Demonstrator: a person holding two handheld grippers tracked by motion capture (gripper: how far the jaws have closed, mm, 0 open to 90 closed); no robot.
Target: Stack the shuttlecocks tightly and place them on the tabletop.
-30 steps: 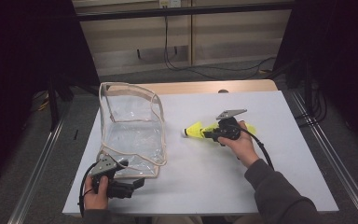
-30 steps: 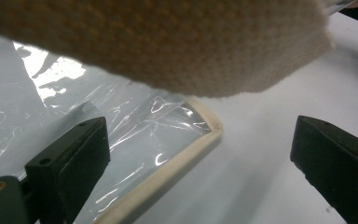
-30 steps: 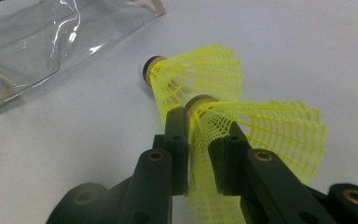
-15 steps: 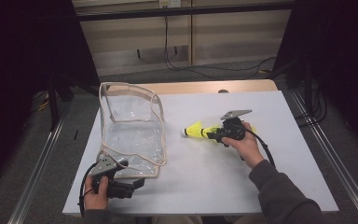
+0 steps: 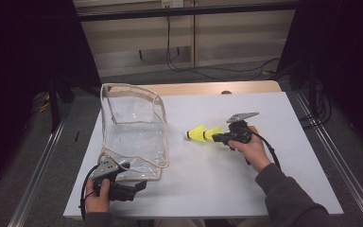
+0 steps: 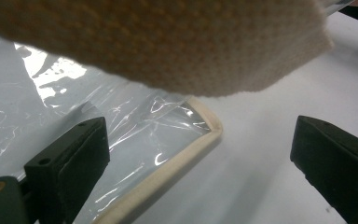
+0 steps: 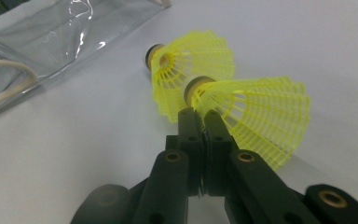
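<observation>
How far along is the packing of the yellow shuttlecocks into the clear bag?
Done: the right tool is shut on the skirt of the nearer yellow plastic shuttlecock. In hand: the left tool is open at the clear plastic bag's cream-trimmed corner. Left: both shuttlecocks, including the farther one, remain outside the bag.

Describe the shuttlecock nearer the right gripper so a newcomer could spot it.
On the white table, right of the clear bag, lie two yellow shuttlecocks. The nearer shuttlecock sits at the right gripper, whose shut jaws pinch its mesh skirt; the farther shuttlecock lies beyond it.
</observation>
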